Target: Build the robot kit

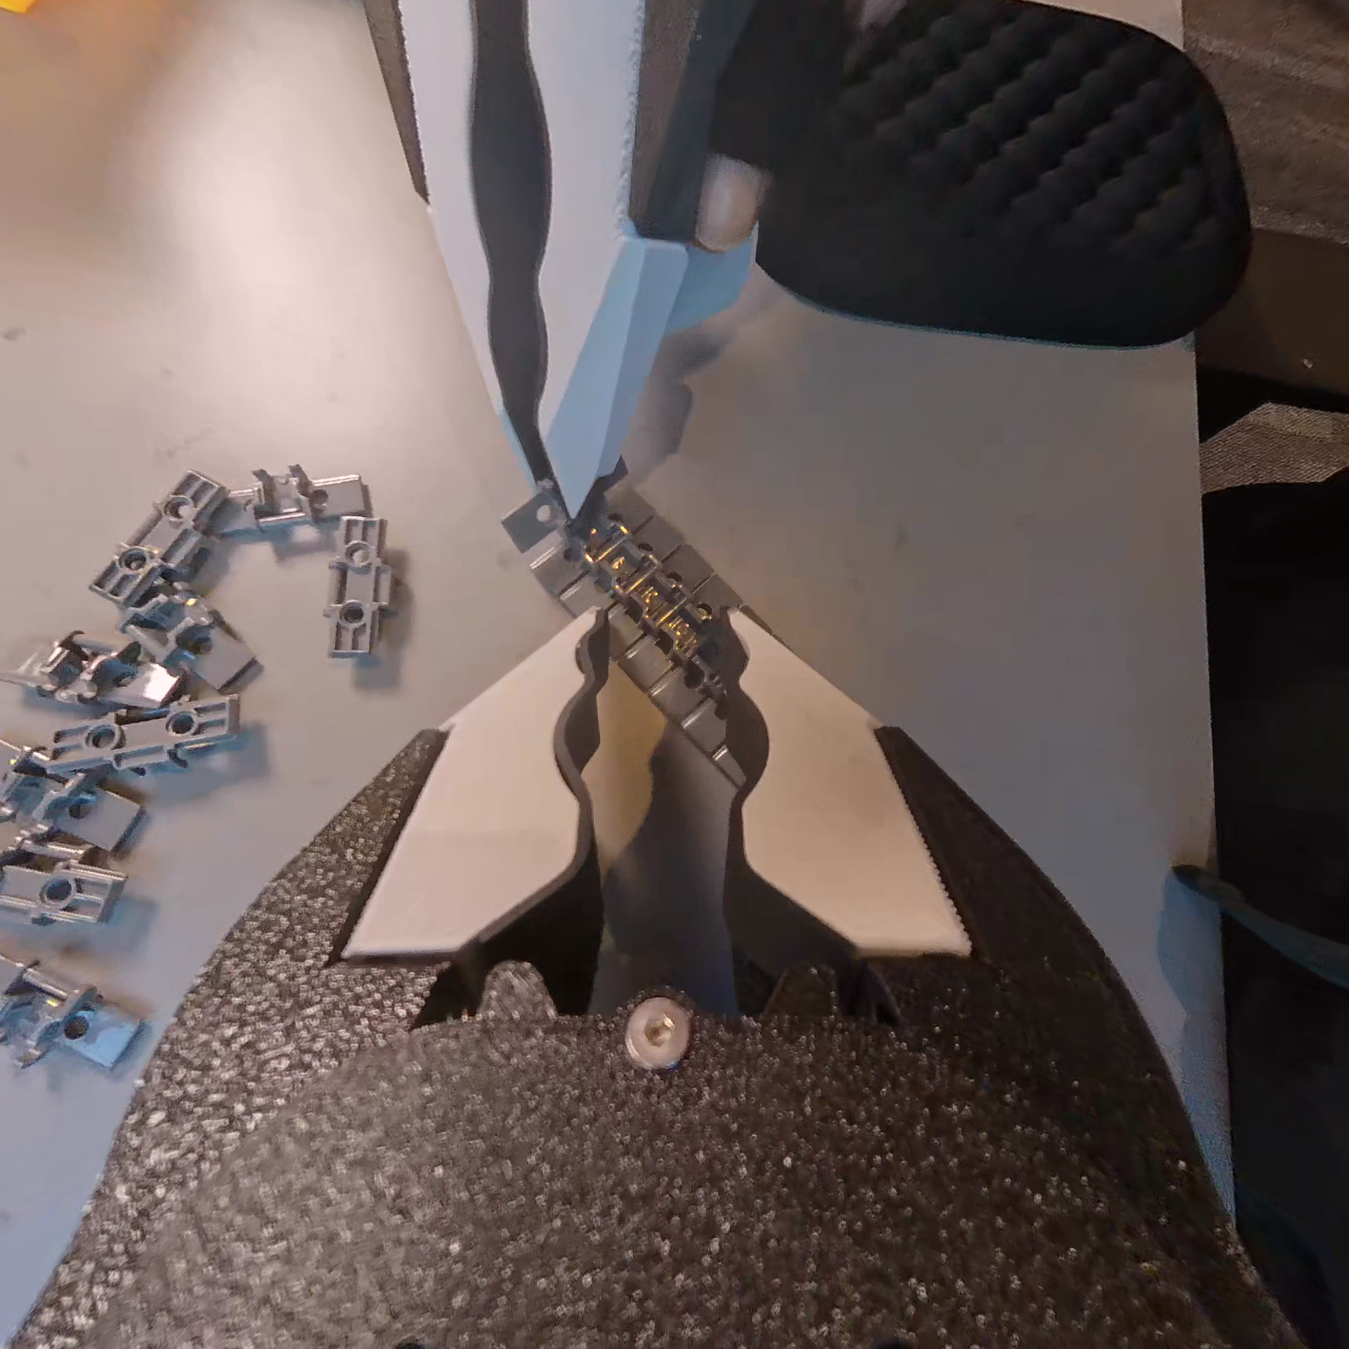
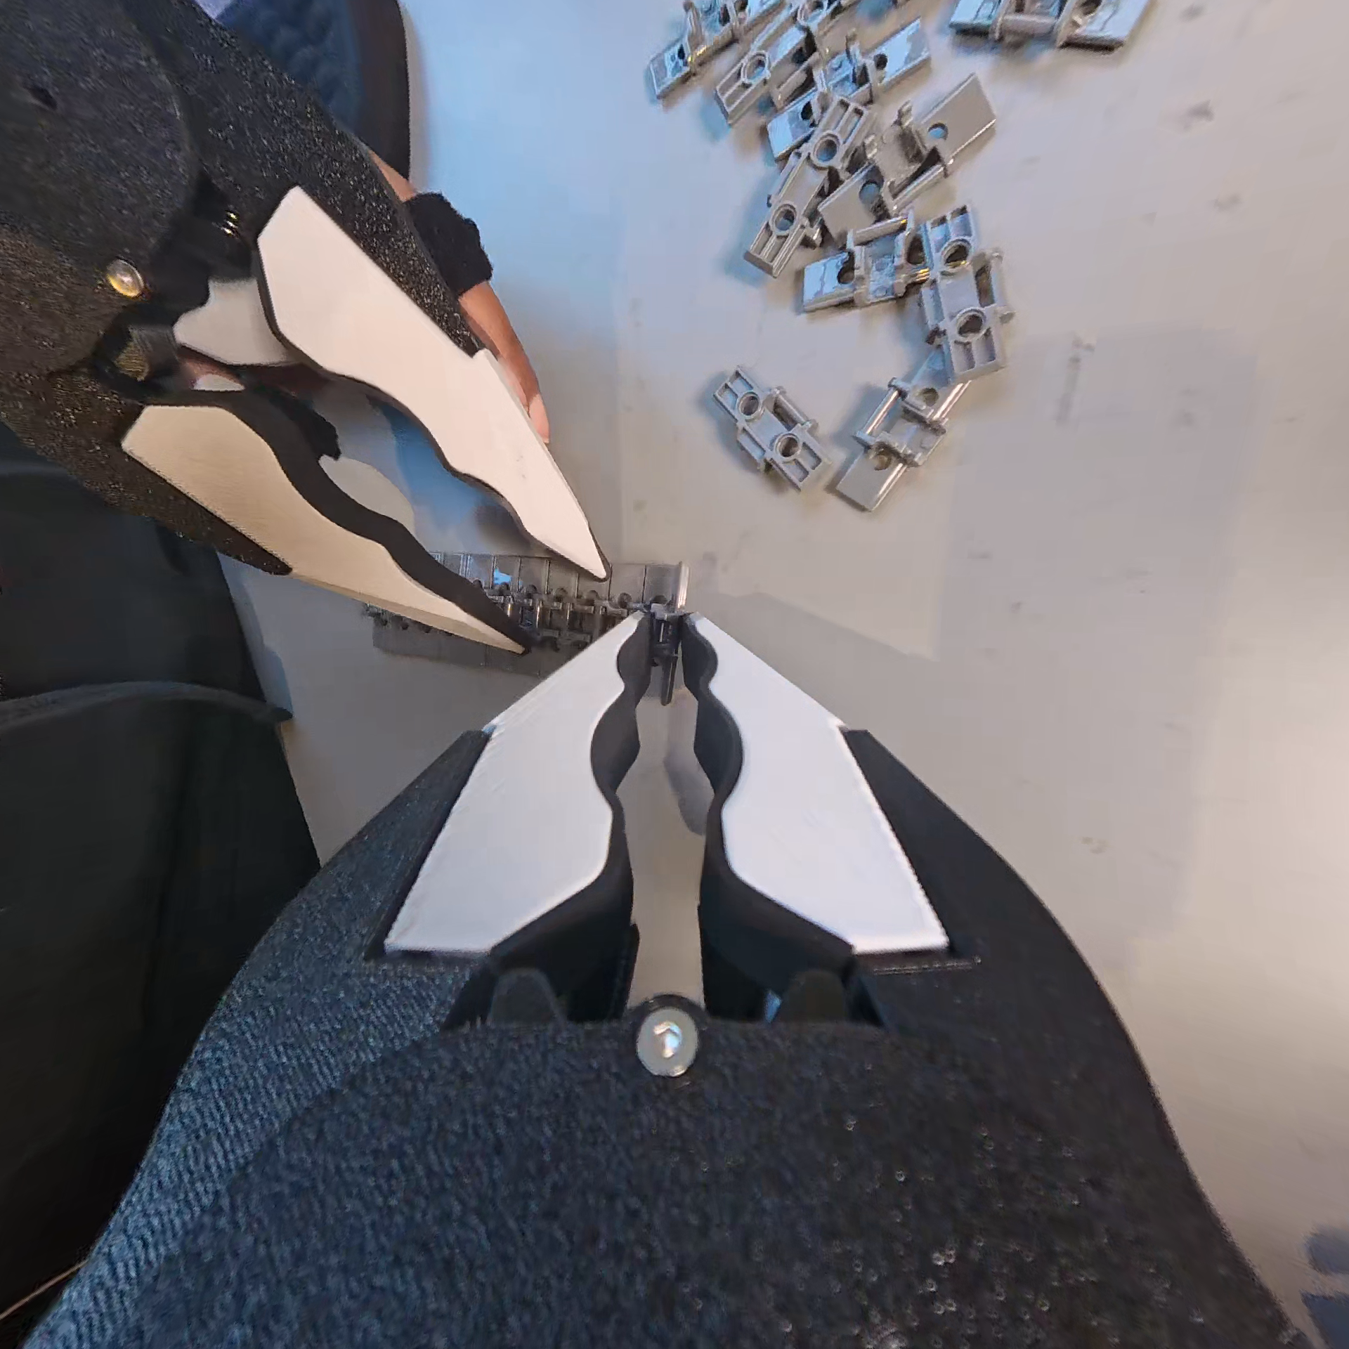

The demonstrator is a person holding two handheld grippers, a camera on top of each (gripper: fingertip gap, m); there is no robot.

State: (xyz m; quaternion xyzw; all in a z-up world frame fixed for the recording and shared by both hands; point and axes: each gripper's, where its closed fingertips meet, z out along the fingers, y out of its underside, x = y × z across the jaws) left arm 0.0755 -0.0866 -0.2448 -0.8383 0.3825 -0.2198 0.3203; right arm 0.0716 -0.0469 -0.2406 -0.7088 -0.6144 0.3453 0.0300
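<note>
Nearest the lens in the left wrist view, the left gripper reached forward with its white, black-edged fingers closed around a chain of joined grey track links that lay on the pale grey surface. The jaws stood only as far apart as the chain's width, pressing on it from both sides partway along its length. The same grip showed from the side in the right wrist view, where the left gripper came in from the upper left and straddled the chain.

The right gripper had its fingertips nearly together, pinching a small dark piece at the end of the chain, beside the last grey link. What exactly that dark piece was could not be made out. In the left wrist view the right gripper came down from above, its tips meeting at the far end of the chain, just beside an end plate with a hole in it.

A loose pile of separate grey links lay scattered on the surface well to the left of the chain; in the right wrist view the same pile sat beyond and to the right of the grippers, apart from them. A person's hand with a dark cuff showed behind the left gripper. A black mesh chair seat stood past the edge of the surface.
</note>
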